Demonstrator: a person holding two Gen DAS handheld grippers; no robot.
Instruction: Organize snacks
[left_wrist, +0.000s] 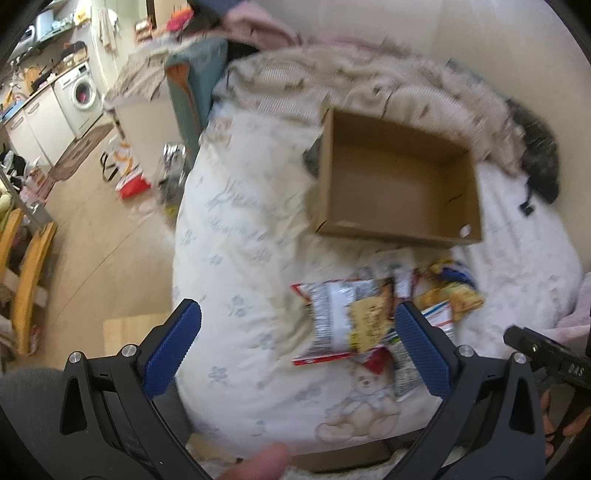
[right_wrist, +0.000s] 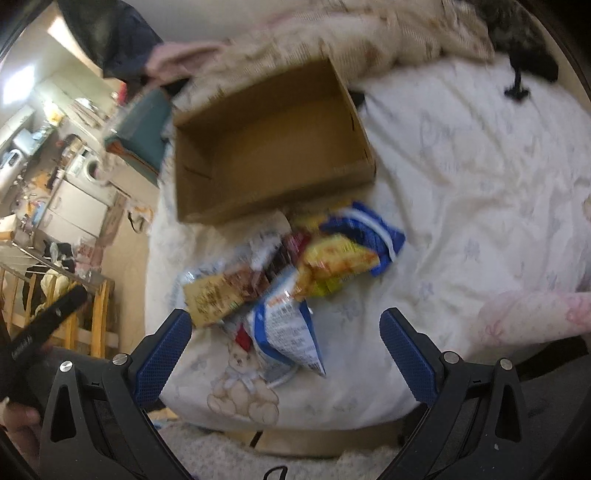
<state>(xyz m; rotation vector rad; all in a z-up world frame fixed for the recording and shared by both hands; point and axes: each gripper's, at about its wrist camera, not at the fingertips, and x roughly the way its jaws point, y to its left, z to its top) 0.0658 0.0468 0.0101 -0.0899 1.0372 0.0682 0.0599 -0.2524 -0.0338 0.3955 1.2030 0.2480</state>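
Observation:
An empty brown cardboard box (left_wrist: 399, 177) sits open on a white quilted bed (left_wrist: 240, 258); it also shows in the right wrist view (right_wrist: 266, 147). Several snack bags lie in a pile just in front of it: a white and yellow bag (left_wrist: 347, 317), a yellow bag (right_wrist: 332, 266), a blue and white bag (right_wrist: 288, 332) and a blue bag (right_wrist: 373, 229). My left gripper (left_wrist: 299, 347) is open, above the near edge of the pile. My right gripper (right_wrist: 284, 350) is open and empty, over the blue and white bag.
A crumpled beige blanket (left_wrist: 388, 81) and a dark cloth (left_wrist: 539, 155) lie behind the box. The bed drops to a wooden floor (left_wrist: 110, 236) on the left, with bags (left_wrist: 129, 173) on it. A pink pillow (right_wrist: 532, 317) lies at right.

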